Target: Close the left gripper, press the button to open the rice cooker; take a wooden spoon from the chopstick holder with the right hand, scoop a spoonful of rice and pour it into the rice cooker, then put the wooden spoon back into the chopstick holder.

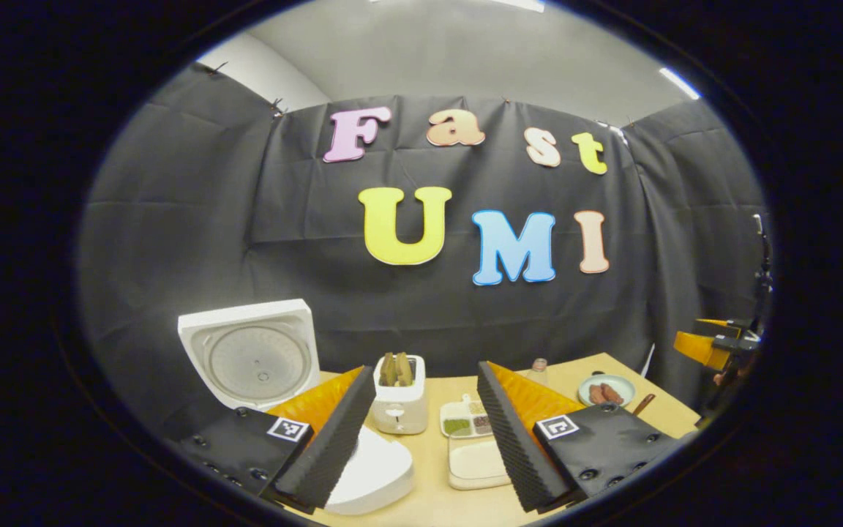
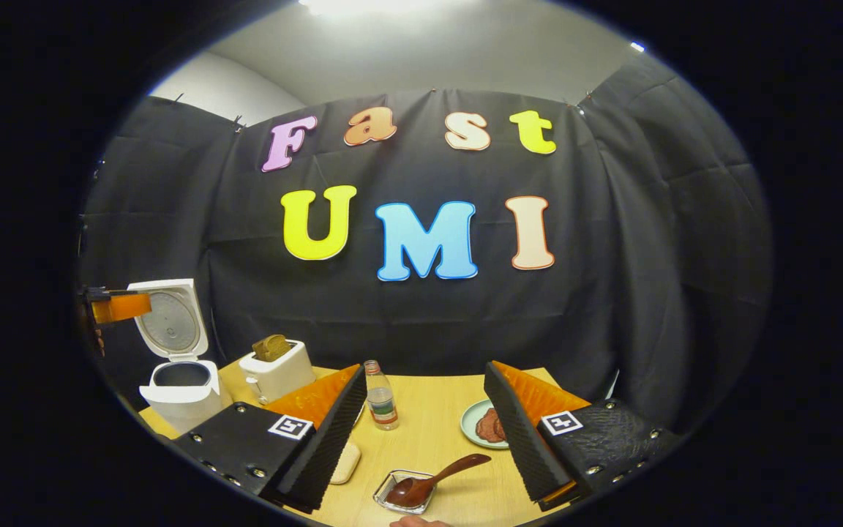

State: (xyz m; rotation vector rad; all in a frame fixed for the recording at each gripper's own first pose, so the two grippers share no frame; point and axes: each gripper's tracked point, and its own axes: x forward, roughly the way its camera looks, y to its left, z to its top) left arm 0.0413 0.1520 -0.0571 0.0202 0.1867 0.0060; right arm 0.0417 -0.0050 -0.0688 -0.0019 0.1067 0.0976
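Note:
The white rice cooker (image 1: 374,476) stands open at the lower left of the left gripper view, its lid (image 1: 253,359) upright. My left gripper (image 1: 425,377) hangs open above the table, with nothing between its fingers. The right gripper view has the cooker (image 2: 180,391) at far left, with the left gripper (image 2: 120,307) beside its raised lid (image 2: 171,322). A dark wooden spoon (image 2: 436,477) lies with its bowl in a small clear dish (image 2: 391,505), below my open right gripper (image 2: 423,373). The right gripper (image 1: 714,344) appears at the far right edge, above the spoon's handle (image 1: 645,404).
On the wooden table (image 2: 429,417) stand a white toaster (image 2: 275,369) with bread, a small bottle (image 2: 381,395) and a pale green plate (image 2: 481,424) of sausage. A divided grain tray (image 1: 469,419) and a cream tray (image 1: 476,461) sit beside the cooker. A fingertip (image 2: 418,521) shows at the bottom.

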